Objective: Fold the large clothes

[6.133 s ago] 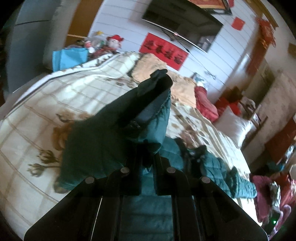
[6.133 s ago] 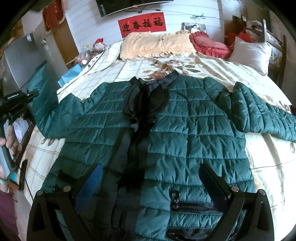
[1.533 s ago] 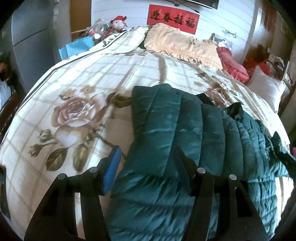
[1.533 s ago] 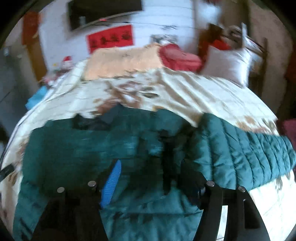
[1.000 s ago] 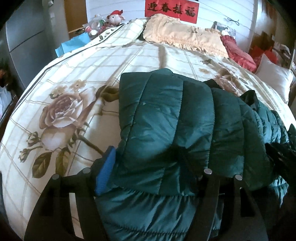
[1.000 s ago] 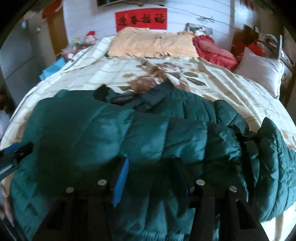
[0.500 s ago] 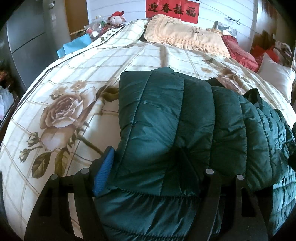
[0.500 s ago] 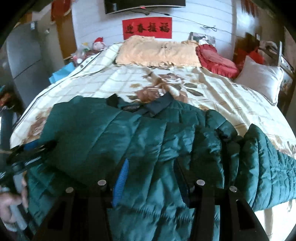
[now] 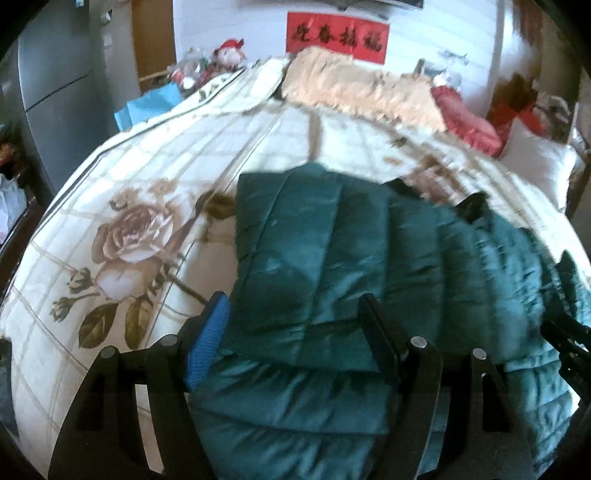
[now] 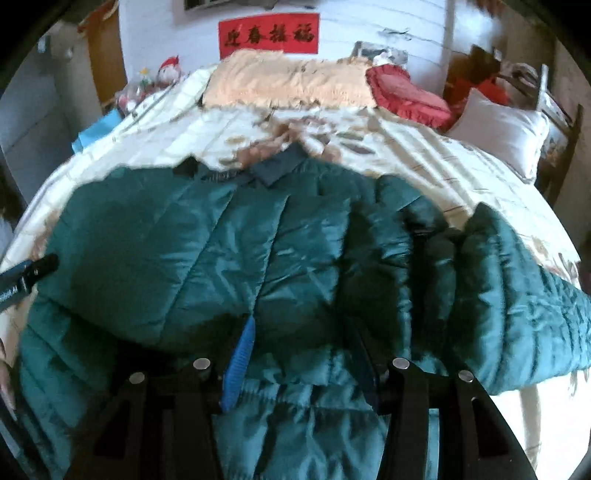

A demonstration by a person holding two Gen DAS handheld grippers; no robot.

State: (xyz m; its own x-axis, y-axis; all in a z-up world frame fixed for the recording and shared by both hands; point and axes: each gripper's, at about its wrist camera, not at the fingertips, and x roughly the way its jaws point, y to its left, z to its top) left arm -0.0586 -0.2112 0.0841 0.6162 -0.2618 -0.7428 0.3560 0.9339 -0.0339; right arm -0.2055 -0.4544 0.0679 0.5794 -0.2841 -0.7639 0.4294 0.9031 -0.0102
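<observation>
**Both claws spread over a half-folded green jacket**

Nearest the left claw (image 9: 291,314), its two fingers stand spread apart with the folded-over panel of the green quilted jacket (image 9: 332,258) lying between them; the blue pad (image 9: 208,341) of one finger sits at the jacket's edge, the dark finger further in on the fabric. Whether the fingers press on the cloth cannot be told. To the outer side of this claw lies bare bedspread (image 9: 129,236) printed with a large rose.

The right claw (image 10: 301,350) is likewise spread, its fingers low against the jacket (image 10: 221,251) with quilted fabric between them. Just ahead of it one side of the jacket is folded across the body. Off to its right the other sleeve (image 10: 517,295) stretches out flat on the bedspread (image 10: 424,155). At the left edge of this view the tip of the other tool shows beside the jacket.

Beyond the jacket's dark collar (image 10: 277,166) the floral cover runs up to a peach pillow (image 10: 288,81), a red cushion (image 10: 406,92) and a white pillow (image 10: 506,125). Farthest off, a red banner (image 10: 267,33) hangs on the white wall.
</observation>
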